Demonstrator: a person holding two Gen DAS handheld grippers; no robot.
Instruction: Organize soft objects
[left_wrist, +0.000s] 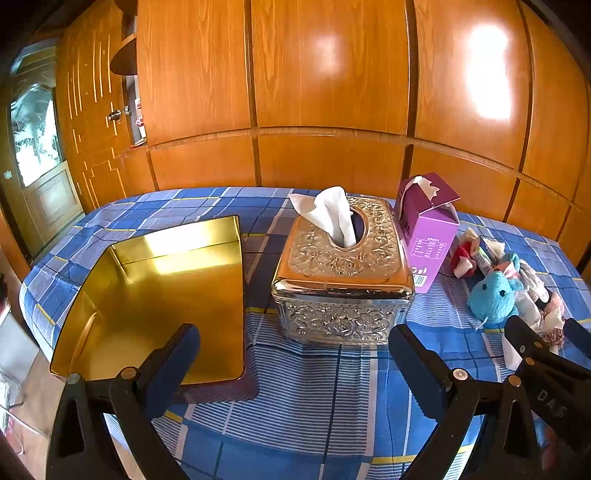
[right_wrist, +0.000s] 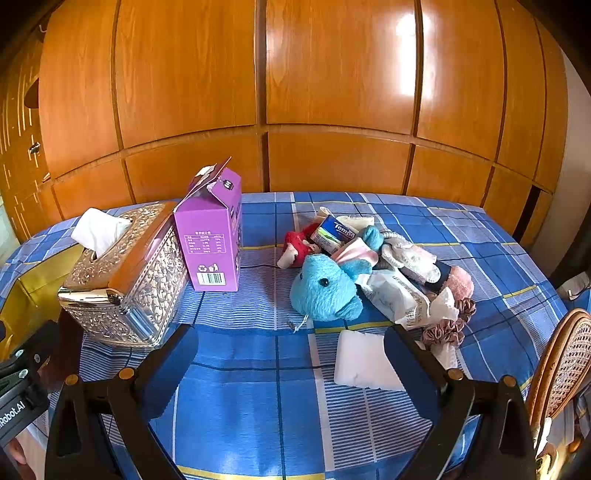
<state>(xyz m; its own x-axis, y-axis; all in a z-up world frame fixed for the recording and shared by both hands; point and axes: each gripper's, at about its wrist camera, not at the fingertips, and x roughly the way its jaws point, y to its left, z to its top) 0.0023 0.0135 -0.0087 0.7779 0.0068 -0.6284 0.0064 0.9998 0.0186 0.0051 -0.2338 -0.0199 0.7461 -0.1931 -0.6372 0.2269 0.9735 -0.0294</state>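
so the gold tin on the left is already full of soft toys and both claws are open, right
Not quite. The gold tin is empty; the left wrist view shows its bare inside. The soft toys, like the blue plush, lie in a pile on the tablecloth. Both the left claw and right claw are open.

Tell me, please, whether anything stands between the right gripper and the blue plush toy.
Nothing visible does: only bare tablecloth lies between the open right gripper and the blue plush; the white pad sits off to its right.
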